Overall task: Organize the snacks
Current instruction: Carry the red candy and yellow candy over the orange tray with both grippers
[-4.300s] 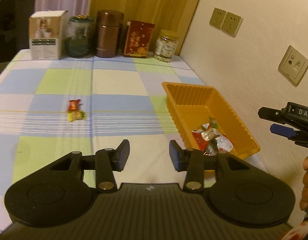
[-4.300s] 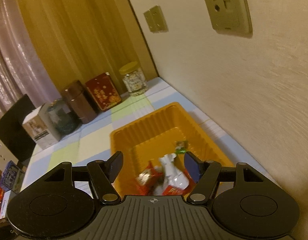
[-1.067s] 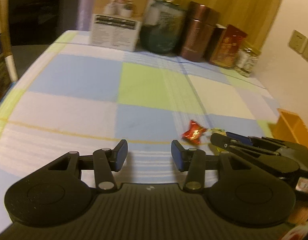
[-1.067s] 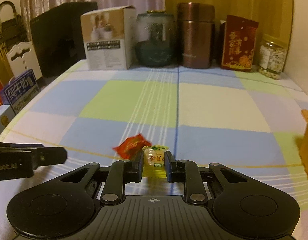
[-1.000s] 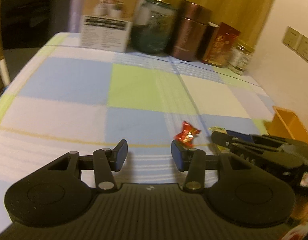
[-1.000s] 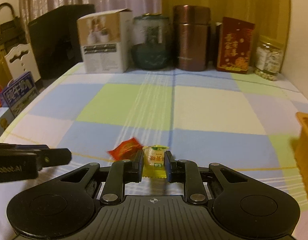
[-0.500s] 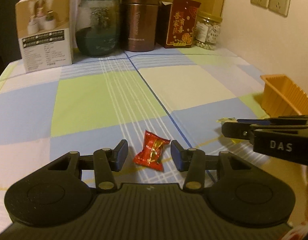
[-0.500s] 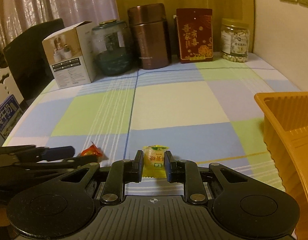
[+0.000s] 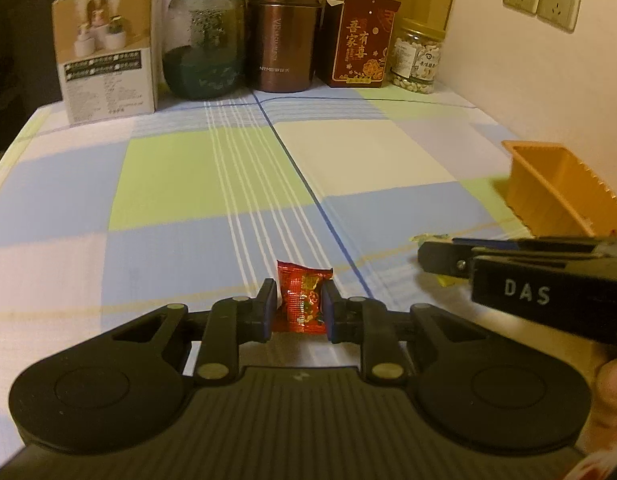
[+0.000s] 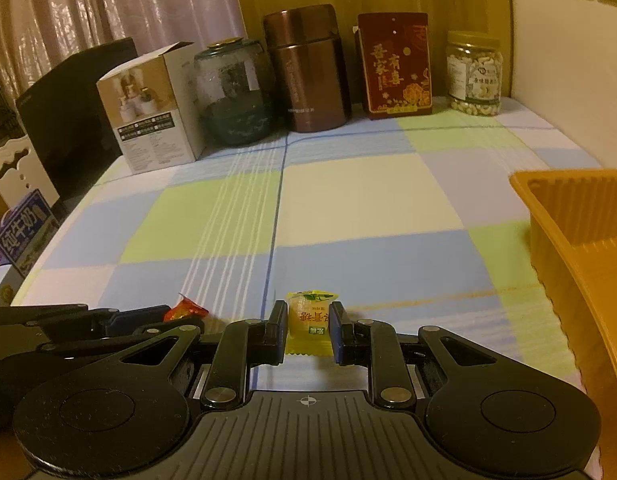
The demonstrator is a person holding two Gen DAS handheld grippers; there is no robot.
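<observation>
Left wrist view
Left gripper (image 9: 298, 307): its jaws are closing, and the red candy (image 9: 301, 303) sits right between the 2 pads, touched on both sides.
Red candy: down on the checked cloth of the desk (image 9: 212, 184), well apart from the orange tray (image 9: 556, 188), out to the tray's left.
Right gripper (image 9: 428, 254): seen from the side, between the red candy and the orange tray, with its tips pointing away from the tray.
Yellow candy (image 9: 428, 237): only a small bit peeks out at the tip of the right gripper.
Orange tray: at the right edge of the desk, near the wall.
Hand (image 9: 612, 384): a bit of a finger shows low down, below the orange tray.

Right wrist view
Right gripper (image 10: 308, 326): narrow, squeezing the yellow candy (image 10: 309, 316) between its 2 pads.
Yellow candy: well to the left of the orange tray (image 10: 568, 216), low over the cloth.
Left gripper (image 10: 176, 314): farther left from the orange tray than the right gripper, with the red candy (image 10: 185, 309) at its tip.
Far end of the desk, back from the orange tray: white box (image 10: 152, 116), green glass jar (image 10: 234, 92), brown canister (image 10: 308, 68), red box (image 10: 394, 64), jar of nuts (image 10: 473, 74), all in 1 row.
</observation>
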